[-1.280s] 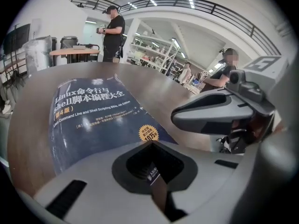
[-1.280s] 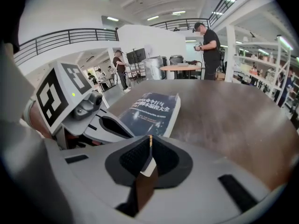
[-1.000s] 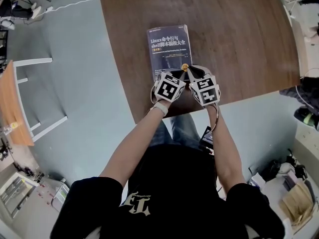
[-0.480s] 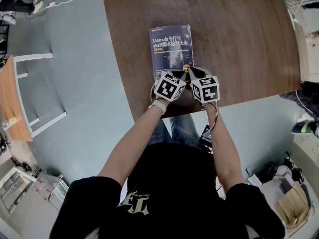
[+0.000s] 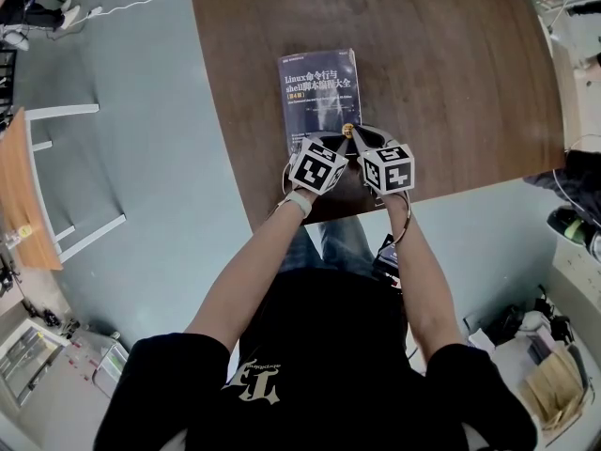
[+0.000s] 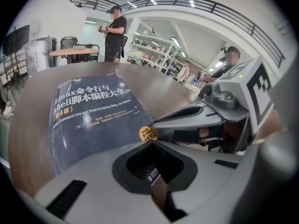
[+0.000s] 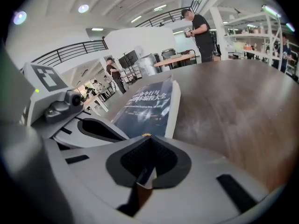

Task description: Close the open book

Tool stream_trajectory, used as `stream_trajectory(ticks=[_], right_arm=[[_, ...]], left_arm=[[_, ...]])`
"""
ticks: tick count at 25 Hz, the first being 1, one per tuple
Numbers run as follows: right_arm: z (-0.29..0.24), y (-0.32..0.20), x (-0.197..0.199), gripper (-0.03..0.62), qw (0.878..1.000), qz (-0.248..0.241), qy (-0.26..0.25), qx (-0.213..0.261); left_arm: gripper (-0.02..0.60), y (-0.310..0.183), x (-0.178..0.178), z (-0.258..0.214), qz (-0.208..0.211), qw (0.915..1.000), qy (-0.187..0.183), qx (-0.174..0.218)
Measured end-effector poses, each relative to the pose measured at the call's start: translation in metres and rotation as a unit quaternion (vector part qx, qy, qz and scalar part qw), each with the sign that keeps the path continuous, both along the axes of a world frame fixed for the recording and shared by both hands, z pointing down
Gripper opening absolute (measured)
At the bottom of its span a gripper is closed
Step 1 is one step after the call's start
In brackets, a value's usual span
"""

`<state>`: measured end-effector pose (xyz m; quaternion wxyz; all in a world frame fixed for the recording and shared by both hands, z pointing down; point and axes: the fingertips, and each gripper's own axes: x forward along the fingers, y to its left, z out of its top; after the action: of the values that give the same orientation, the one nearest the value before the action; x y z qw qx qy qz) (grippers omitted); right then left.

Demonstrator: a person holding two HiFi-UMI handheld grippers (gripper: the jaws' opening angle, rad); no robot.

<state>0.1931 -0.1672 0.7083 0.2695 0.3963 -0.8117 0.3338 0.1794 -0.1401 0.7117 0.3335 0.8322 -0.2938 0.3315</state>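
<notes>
Lift left gripper (image 5: 340,137) and right gripper (image 5: 357,135), fingers (image 6: 93,185) pressed together and seemingly empty, gently off the already closed Linux book (image 5: 317,87) on the desk (image 5: 451,73).

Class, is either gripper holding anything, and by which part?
Nothing is held. Both the left gripper and right gripper have jaws together, tips above the near end of the closed book.

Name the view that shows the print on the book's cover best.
The left gripper view: the book lies close up, with the title and English subtitle readable. The head view shows most of the book from above, but small. The right gripper view shows the cover at a flat slant, plus its white page edge.
</notes>
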Motion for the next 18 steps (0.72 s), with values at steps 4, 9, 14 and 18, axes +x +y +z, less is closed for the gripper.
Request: stream_trajectory(ticks=[4, 9, 14, 18], right_arm=[[-0.001, -0.001, -0.001, -0.013, 1.000, 0.005, 0.000, 0.003], [0.003, -0.002, 0.001, -0.013, 1.000, 0.008, 0.003, 0.010], [0.001, 0.001, 0.002, -0.012, 0.999, -0.005, 0.031, 0.010], [-0.002, 0.002, 0.005, -0.012, 0.999, -0.019, 0.042, -0.002]], left_arm=[[0.005, -0.001, 0.000, -0.001, 0.001, 0.9999, -0.001, 0.017], [0.005, 0.005, 0.005, 0.002, 0.036, 0.9994, 0.006, 0.000], [0.005, 0.021, 0.007, -0.005, 0.080, 0.9967, 0.012, 0.012], [0.005, 0.029, 0.000, -0.010, 0.078, 0.9967, 0.009, 0.019]])
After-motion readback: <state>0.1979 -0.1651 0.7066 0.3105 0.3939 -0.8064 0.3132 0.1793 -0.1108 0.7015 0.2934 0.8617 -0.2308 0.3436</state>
